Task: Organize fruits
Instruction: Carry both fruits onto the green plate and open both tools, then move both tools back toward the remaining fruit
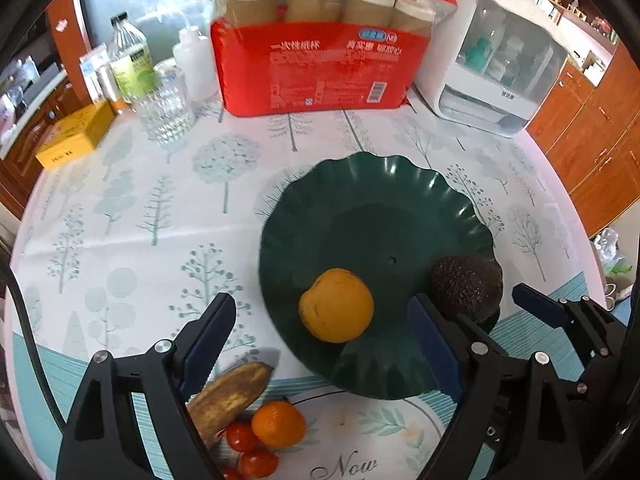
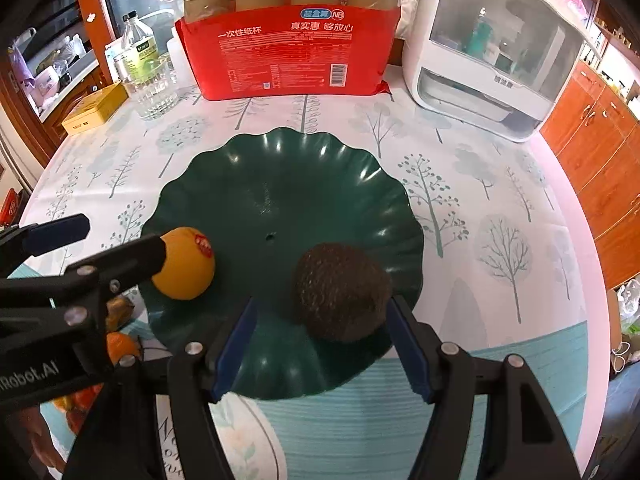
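green scalloped plate (image 2: 288, 184) holding an orange (image 2: 188, 266) and an avocado (image 2: 340, 292); left gripper (image 1: 320, 320) and right gripper (image 2: 320, 312) both spread wide, gripping nothing.

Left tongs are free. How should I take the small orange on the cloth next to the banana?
Grip the small orange across its round middle, coming straight down from above. The browned banana lies against its left and the cherry tomatoes crowd its lower left, so set the left tongs, now open, with one finger on the bare right side and one in the gap toward the banana.
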The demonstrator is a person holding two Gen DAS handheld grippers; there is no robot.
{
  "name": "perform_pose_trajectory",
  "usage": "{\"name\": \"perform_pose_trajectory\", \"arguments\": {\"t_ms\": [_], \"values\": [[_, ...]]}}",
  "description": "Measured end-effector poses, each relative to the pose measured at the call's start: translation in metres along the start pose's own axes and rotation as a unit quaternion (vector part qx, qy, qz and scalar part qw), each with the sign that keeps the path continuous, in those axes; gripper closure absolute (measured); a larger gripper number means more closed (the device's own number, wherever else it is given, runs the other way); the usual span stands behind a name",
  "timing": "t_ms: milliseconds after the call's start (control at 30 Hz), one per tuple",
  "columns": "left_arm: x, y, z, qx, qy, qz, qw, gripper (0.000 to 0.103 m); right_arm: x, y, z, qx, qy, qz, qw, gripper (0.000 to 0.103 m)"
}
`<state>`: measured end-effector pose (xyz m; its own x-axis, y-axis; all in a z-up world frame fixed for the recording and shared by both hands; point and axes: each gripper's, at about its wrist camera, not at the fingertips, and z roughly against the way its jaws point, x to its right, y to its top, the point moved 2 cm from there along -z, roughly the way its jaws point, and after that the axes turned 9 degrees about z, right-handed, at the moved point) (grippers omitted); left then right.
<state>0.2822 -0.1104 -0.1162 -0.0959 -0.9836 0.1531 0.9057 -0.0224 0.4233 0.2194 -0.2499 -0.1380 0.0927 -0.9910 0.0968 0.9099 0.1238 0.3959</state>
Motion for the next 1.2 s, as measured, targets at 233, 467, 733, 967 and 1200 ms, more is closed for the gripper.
{"name": "perform_pose_trajectory", "arguments": {"t_ms": [233, 467, 733, 967, 1200], "values": [[-0.003, -0.018, 0.021, 0.024, 0.014, -0.019, 0.9994, 0.016, -0.003, -0.012, 0.016, 0.002, 0.006, -0.007, 1.0, 0.036], [-0.006, -0.039, 0.047, 0.043, 0.021, -0.026, 0.9985, 0.016, -0.007, -0.028, 0.033, 0.0, 0.02, -0.019, 1.0, 0.035], [-0.016, -0.071, 0.075, 0.034, 0.022, -0.011, 0.9991, 0.016, -0.019, -0.055, 0.06, 0.006, 0.032, -0.012, 0.999, 0.035], [-0.03, -0.108, 0.107, 0.049, 0.042, -0.004, 0.9979, 0.016, -0.038, -0.085, 0.082, 0.014, 0.064, -0.005, 0.998, 0.031], [-0.051, -0.136, 0.134, 0.04, 0.054, 0.022, 0.9975, 0.016, -0.065, -0.108, 0.105, 0.029, 0.087, 0.024, 0.996, 0.03]]}}
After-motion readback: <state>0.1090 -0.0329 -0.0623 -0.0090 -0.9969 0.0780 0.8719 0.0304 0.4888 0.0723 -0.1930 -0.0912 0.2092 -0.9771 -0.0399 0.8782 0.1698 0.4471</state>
